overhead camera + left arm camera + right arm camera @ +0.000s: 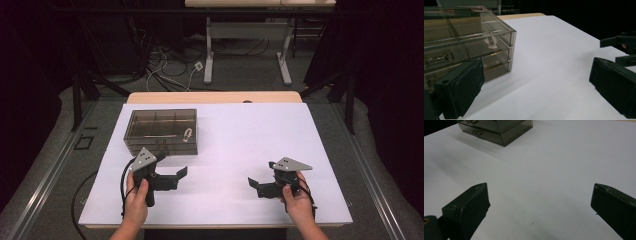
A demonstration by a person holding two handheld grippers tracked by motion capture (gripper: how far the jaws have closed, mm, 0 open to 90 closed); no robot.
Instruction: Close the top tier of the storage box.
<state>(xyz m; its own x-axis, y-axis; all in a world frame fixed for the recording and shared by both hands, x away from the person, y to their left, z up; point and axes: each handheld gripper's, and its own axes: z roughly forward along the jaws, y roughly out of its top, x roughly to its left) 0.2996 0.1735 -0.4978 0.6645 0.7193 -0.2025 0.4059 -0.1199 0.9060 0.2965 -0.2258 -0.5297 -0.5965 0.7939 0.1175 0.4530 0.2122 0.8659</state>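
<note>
At the lower left of the high view, the left gripper (179,176) hangs just below the smoky box (161,131), jaws wide and empty; the right gripper (254,184) sits lower right, well apart. In the left gripper view, the box (469,42) fills the upper left. In the right gripper view, jaws gape wide over the white table (554,170); the box (499,130) lies at the top.
</note>
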